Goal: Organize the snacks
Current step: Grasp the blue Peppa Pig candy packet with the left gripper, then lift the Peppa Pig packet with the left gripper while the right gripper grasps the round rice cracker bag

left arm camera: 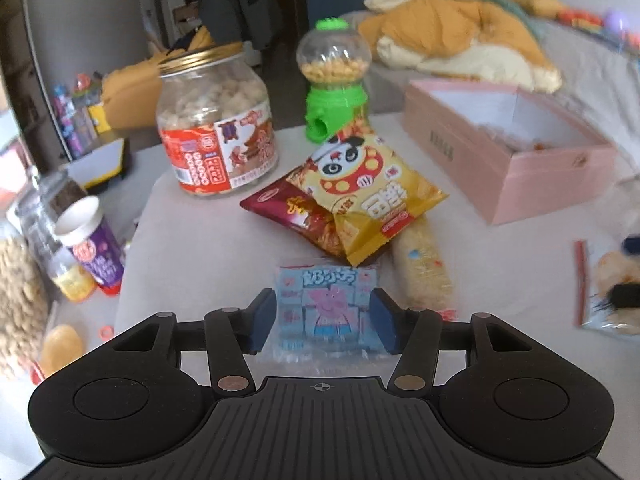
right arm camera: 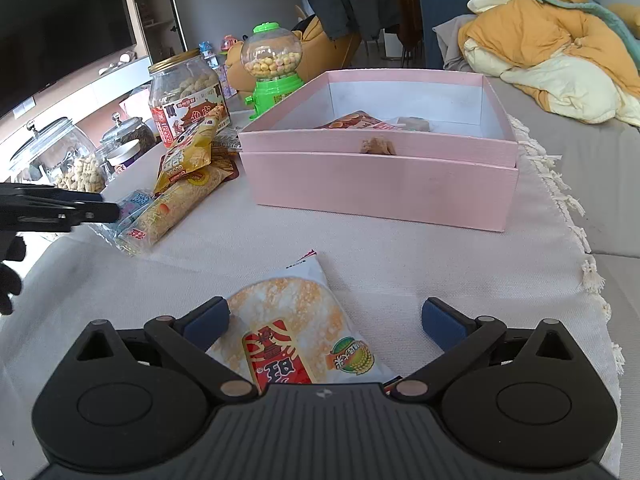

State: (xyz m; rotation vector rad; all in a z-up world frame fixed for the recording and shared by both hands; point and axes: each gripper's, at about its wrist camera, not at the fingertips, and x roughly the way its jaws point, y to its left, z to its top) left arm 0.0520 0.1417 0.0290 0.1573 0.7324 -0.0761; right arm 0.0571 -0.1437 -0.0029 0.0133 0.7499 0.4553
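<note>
My left gripper [left arm camera: 323,320] is open, its blue pads on either side of a light blue cartoon-pig snack packet [left arm camera: 326,304] lying on the white cloth; I cannot tell if the pads touch it. Beyond it lie a yellow panda bag [left arm camera: 372,196], a red bag [left arm camera: 296,216] and a long rice-cracker roll [left arm camera: 424,268]. My right gripper [right arm camera: 325,322] is open over a rice-cracker packet [right arm camera: 292,320] that lies between its fingers. The pink box [right arm camera: 380,184] stands ahead with a few snacks inside. The left gripper also shows in the right wrist view [right arm camera: 92,212] at the pile.
A glass peanut jar [left arm camera: 216,128] and a green candy dispenser [left arm camera: 334,80] stand at the back. Glass jars [right arm camera: 52,156] and a purple cup [left arm camera: 94,248] are at the left. The cloth's fringed edge [right arm camera: 576,216] runs along the right. Bedding [right arm camera: 552,44] lies beyond.
</note>
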